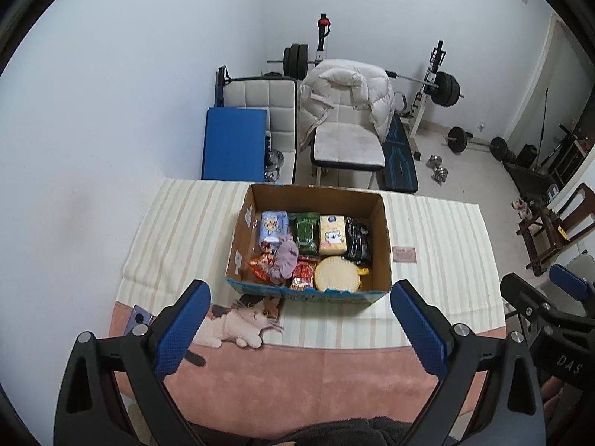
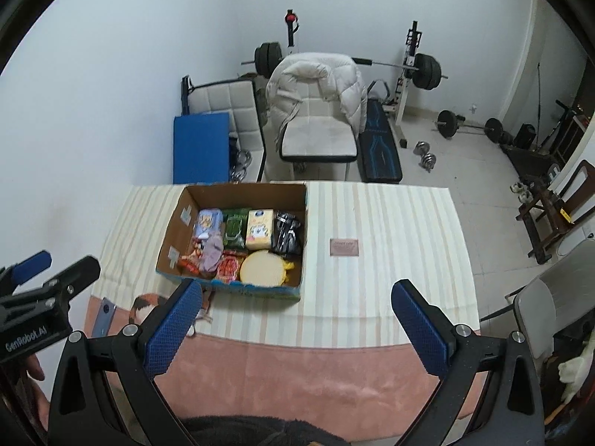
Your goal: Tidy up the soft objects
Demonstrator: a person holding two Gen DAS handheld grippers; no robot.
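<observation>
You held the left gripper [image 1: 299, 325] and right gripper [image 2: 297, 325] low in frame, both spread wide, gripping nothing. Past them, mid-frame on the striped cloth [image 1: 438, 230], sat the cardboard box [image 1: 383, 238] packed with soft packets and a lilac cloth [image 1: 284, 258].

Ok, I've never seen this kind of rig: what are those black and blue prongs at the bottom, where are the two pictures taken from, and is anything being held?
The prongs are the fingers of two handheld grippers; a person holds one in each hand. Each picture comes from a camera mounted on a gripper, looking forward along its fingers. One shows the left gripper, the other the right gripper. Both are open and hold nothing. Ahead, on a table with a striped cloth, stands an open cardboard box. It holds soft packets, a purple cloth and a round yellow pad. A phone lies near the cloth's left corner.
</observation>
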